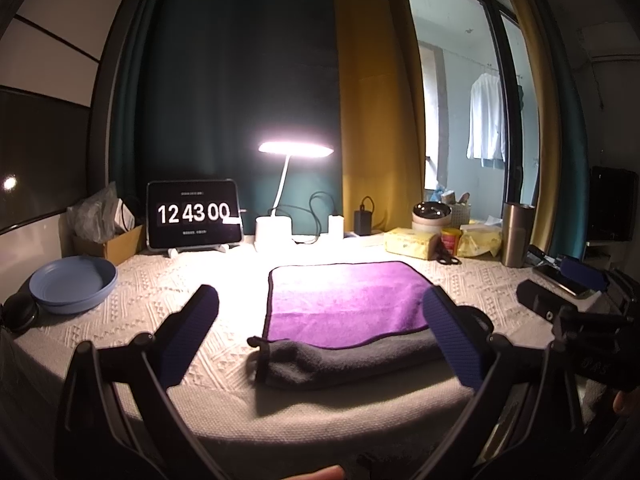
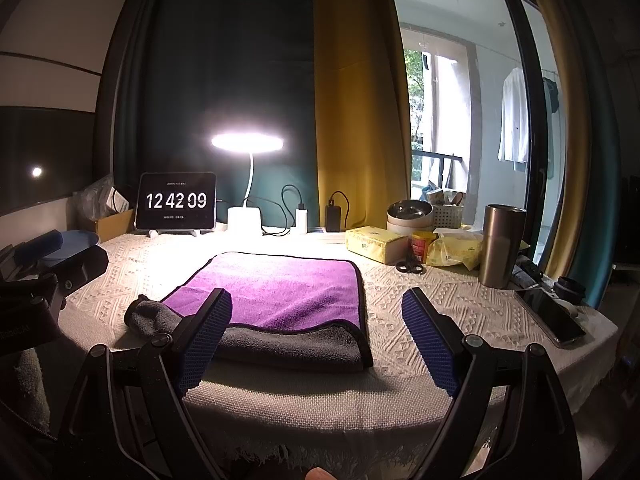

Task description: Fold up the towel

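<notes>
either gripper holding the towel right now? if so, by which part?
Nothing held. Left gripper and right gripper are both open above the towel.

Left wrist view: tablet clock [image 1: 195,213], just left of the desk lamp [image 1: 295,149], reads 12 43 00 — small lines above and below the digits illegible.

Right wrist view: same tablet clock [image 2: 176,200], left of the desk lamp [image 2: 247,142], reads 12 42 09 — last digits mid-flip, uncertain.

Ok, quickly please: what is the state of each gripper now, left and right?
Left gripper: open, holding nothing, above the near edge of the towel.
Right gripper: open, holding nothing.
</notes>
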Demonstrator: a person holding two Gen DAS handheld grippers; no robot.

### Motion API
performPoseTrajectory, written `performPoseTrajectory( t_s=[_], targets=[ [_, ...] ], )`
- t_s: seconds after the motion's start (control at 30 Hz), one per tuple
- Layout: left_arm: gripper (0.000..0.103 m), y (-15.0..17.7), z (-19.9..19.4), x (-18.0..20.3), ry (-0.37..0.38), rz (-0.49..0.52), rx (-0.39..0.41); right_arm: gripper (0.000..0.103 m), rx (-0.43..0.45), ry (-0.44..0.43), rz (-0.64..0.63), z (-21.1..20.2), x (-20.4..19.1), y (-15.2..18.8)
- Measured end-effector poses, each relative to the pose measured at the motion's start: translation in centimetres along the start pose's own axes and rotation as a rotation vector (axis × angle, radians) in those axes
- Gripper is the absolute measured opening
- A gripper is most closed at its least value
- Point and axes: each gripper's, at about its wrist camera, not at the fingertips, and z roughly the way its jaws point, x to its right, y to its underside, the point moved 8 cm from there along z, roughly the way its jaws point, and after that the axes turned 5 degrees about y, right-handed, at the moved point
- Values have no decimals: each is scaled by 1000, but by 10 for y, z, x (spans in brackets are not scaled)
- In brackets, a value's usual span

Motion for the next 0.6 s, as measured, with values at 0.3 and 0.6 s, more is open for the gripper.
performPoseTrajectory(
  t_s=[0.3, 0.6],
  targets=[
    [102, 5, 26, -9, -1, -5, -71, 89, -22, -7, 8, 14, 3, 6],
    [101, 32, 74, -24, 27, -67, -220, 89, -147, -26, 39, 63, 19, 21]
  ],
)
